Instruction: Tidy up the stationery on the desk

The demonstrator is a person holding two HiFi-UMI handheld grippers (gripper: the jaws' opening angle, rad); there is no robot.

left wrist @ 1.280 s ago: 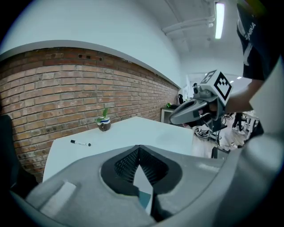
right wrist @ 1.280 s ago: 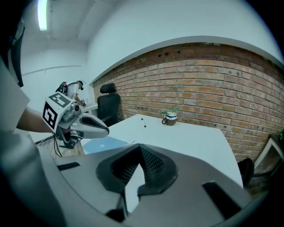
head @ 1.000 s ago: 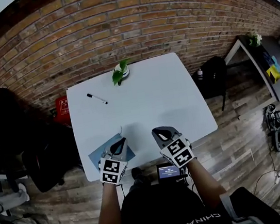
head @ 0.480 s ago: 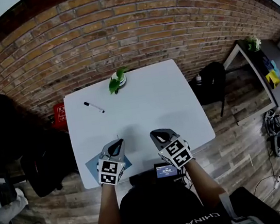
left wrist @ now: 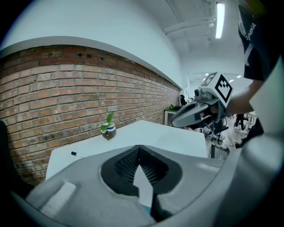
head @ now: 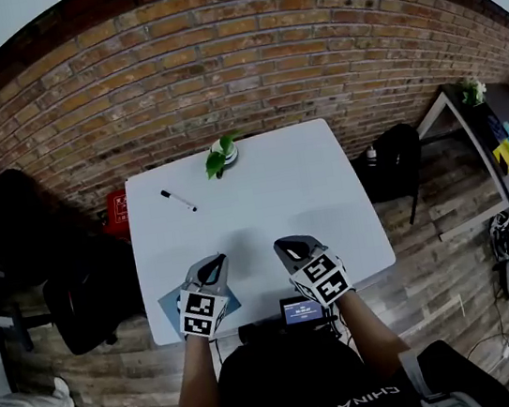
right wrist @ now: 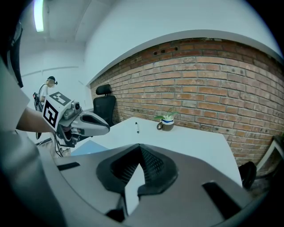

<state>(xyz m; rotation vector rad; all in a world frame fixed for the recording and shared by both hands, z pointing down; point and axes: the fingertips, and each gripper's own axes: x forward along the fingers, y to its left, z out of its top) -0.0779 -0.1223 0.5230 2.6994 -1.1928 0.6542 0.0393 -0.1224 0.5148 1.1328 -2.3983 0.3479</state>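
A black-and-white pen (head: 178,201) lies at the far left of the white desk (head: 272,195). The same pen (left wrist: 77,154) (right wrist: 137,127) shows small in both gripper views. A blue notebook (head: 167,304) (right wrist: 88,147) rests at the desk's near left corner, partly hidden under my left gripper (head: 216,262) (left wrist: 139,150), which hovers over it, shut and empty. My right gripper (head: 288,244) (right wrist: 140,148) is beside it over the near edge, also shut on nothing.
A small potted plant (head: 222,155) stands at the desk's far edge by the brick wall. Black office chairs (head: 46,267) and a red box (head: 118,207) are to the left. A small screen device (head: 304,311) hangs below the near edge. Another desk (head: 490,129) is at right.
The head view has shifted slightly. Both grippers stay shut in about the same place over the desk's near edge.
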